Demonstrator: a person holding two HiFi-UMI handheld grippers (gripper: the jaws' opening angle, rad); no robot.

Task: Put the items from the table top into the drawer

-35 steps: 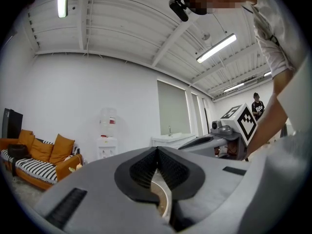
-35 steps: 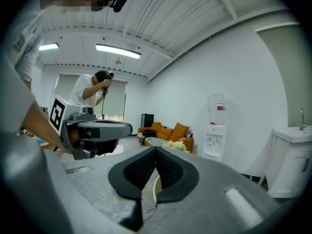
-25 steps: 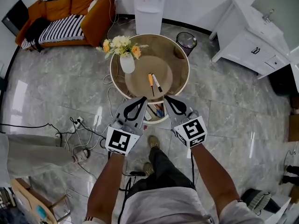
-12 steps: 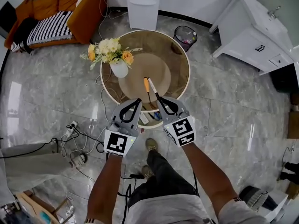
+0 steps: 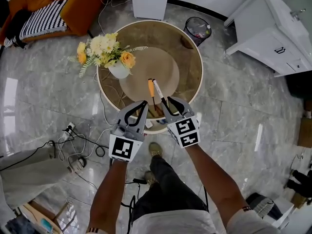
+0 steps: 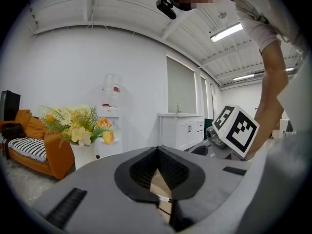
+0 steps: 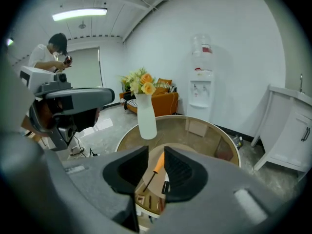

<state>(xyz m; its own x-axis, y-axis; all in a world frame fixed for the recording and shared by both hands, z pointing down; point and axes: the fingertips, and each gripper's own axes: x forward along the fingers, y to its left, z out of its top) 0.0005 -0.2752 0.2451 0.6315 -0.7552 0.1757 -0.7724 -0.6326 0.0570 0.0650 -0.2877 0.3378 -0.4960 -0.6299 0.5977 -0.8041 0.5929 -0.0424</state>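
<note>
The right gripper [image 7: 156, 154], whose jaws have just been opening with nothing between the pads, frames the screwdriver [image 5: 152, 94] in its gap, likely lining up a grasp. The left gripper [image 6: 157, 152] is closed and empty. The screwdriver and a pen [image 5: 161, 94] lie side by side by the table's [image 5: 197, 62] near edge, above the open drawer [image 5: 155, 127]. The right gripper tilts down; the left points nearly level.
</note>
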